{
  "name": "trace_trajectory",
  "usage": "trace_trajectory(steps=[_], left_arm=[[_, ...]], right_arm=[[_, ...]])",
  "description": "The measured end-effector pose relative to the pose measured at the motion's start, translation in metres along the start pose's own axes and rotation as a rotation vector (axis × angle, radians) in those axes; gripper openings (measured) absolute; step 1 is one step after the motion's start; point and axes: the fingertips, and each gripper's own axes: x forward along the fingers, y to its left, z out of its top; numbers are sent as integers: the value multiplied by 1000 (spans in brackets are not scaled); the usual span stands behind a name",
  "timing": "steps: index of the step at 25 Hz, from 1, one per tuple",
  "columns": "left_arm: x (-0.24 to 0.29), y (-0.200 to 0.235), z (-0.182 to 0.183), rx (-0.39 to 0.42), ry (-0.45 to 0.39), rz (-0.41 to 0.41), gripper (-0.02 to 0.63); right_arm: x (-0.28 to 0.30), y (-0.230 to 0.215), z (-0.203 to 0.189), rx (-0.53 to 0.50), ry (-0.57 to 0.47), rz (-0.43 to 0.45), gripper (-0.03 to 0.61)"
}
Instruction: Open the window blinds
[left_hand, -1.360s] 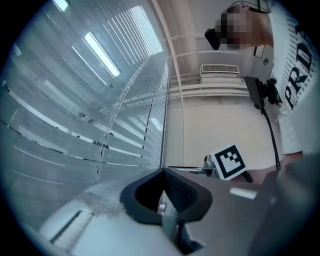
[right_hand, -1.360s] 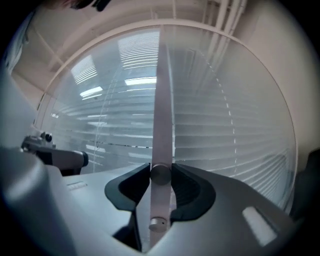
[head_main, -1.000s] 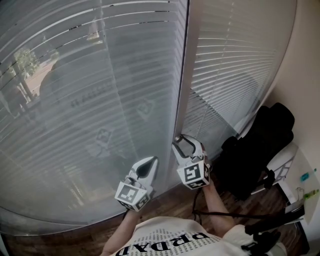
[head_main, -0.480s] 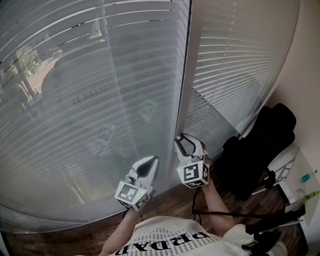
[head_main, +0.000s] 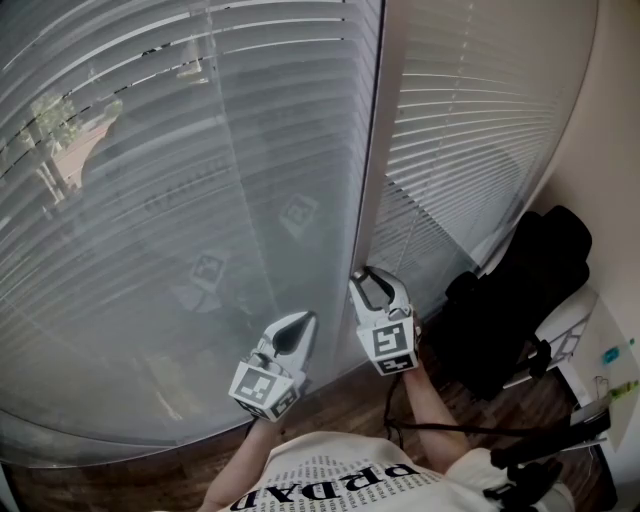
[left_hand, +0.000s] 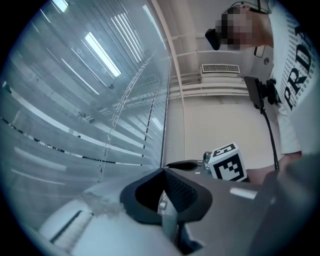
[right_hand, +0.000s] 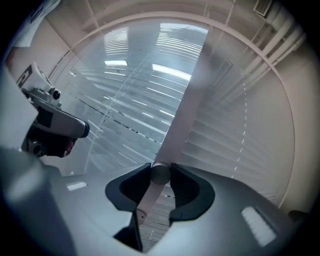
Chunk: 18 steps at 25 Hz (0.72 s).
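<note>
Now the right gripper (head_main: 370, 281) has just closed on the blind wand (right_hand: 159, 174), rolling slightly

Your shirt (head_main: 330, 478): dark block print at 6 o'clock, head view; left gripper view, 2 o'clock, reads "PRD", rest cut off.

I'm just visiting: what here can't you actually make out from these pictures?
Outdoors past the blinds: head view, slats and glare hide all but a patch of tree.
Dark bundle at the picture's right: head view, too dark to tell what it is.
Wand: right gripper view, the right hand-held gripper has just been closing its jaws with the wand between them; where the wand hangs from cannot be traced.
</note>
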Motion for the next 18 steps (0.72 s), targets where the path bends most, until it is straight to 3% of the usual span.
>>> trace_trajectory(steps=[10, 18], left_arm=[[-2, 1, -1, 3, -4, -12, -8], [-3, 2, -5, 4, -9, -25, -8]], right_arm=[[0, -5, -2, 192, -12, -4, 133], [1, -9, -5, 402, -28, 4, 132]])
